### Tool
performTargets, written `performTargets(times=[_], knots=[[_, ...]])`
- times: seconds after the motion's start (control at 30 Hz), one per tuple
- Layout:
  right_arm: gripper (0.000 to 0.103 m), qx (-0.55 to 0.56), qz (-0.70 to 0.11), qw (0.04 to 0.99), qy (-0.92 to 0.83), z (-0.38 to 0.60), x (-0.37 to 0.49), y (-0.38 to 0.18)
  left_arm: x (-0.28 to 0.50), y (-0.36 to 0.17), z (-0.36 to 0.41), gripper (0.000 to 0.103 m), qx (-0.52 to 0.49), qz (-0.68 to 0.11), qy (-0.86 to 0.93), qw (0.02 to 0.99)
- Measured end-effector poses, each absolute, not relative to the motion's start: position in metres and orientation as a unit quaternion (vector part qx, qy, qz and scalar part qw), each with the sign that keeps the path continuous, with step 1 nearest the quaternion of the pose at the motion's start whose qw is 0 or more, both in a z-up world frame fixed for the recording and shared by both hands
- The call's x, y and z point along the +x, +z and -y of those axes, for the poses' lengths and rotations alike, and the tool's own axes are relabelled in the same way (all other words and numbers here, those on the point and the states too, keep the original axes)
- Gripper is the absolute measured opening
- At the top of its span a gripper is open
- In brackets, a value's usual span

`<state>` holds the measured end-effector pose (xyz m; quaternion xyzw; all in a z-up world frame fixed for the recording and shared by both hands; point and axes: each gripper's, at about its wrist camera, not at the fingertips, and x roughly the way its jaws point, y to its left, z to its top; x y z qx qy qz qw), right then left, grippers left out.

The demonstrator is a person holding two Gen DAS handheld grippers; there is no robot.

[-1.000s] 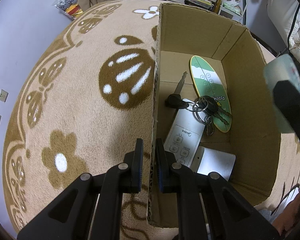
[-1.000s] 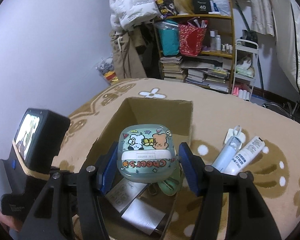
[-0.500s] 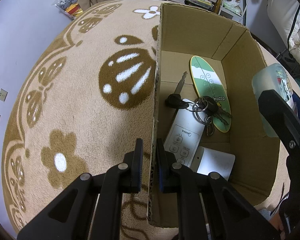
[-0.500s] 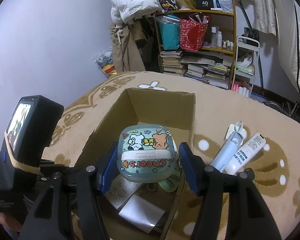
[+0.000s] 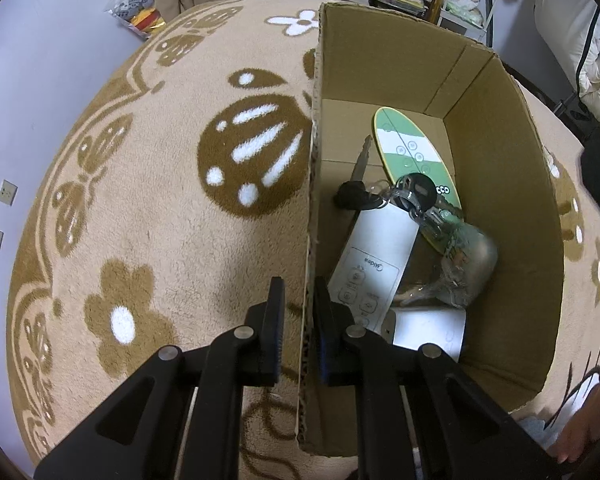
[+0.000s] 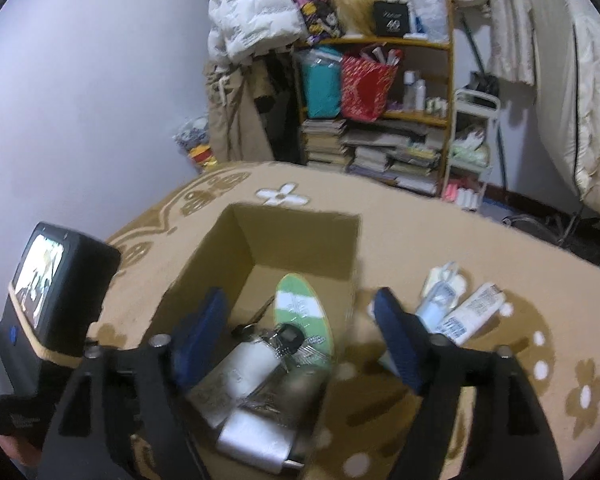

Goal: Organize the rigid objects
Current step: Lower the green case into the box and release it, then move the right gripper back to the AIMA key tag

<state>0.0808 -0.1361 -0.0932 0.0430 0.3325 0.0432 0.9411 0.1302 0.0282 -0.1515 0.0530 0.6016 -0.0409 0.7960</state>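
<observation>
An open cardboard box (image 5: 500, 200) stands on a beige patterned rug. My left gripper (image 5: 300, 300) is shut on the box's left wall, one pad on each side. Inside lie a green oval board (image 5: 412, 156), a bunch of keys (image 5: 416, 188), a white remote (image 5: 376, 256) and a white adapter (image 5: 428, 328). A pale green cartoon case (image 5: 468, 268) shows blurred in the box beside the remote. My right gripper (image 6: 300, 340) hangs over the box (image 6: 300, 240). Its jaws are opening, with nothing pressed between them. The case (image 6: 304, 392) is a blur below them.
Two white tubes (image 6: 460, 312) lie on the rug right of the box. The left gripper's body with its small screen (image 6: 48, 292) stands at the box's left. A crowded bookshelf (image 6: 380, 120) and hanging clothes stand behind the rug. A hand (image 5: 580, 440) shows at the lower right.
The right gripper's jaws have spread and let go of the green case, which now shows inside the box. The left gripper has stayed on the box wall.
</observation>
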Motion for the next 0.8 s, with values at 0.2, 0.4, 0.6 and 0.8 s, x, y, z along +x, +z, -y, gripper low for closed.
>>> performTargets(times=[0.2, 0.4, 0.6, 0.8], knots=[[0.102, 0.067, -0.327, 0.943, 0.003, 0.168, 0.083, -0.091, 0.13, -0.151, -0.028, 0.014, 0.05, -0.602, -0.041, 0.796], [0.103, 0.07, -0.337, 0.937, -0.062, 0.2, 0.088, -0.108, 0.13, -0.151, -0.028, 0.014, 0.049, -0.602, -0.041, 0.796], [0.103, 0.087, -0.376, 0.916, -0.105, 0.231, 0.094, -0.137, 0.13, -0.151, -0.029, 0.014, 0.05, -0.603, -0.042, 0.795], [0.103, 0.111, -0.406, 0.9, -0.116, 0.252, 0.096, -0.163, 0.13, -0.151, -0.028, 0.014, 0.047, -0.603, -0.042, 0.795]])
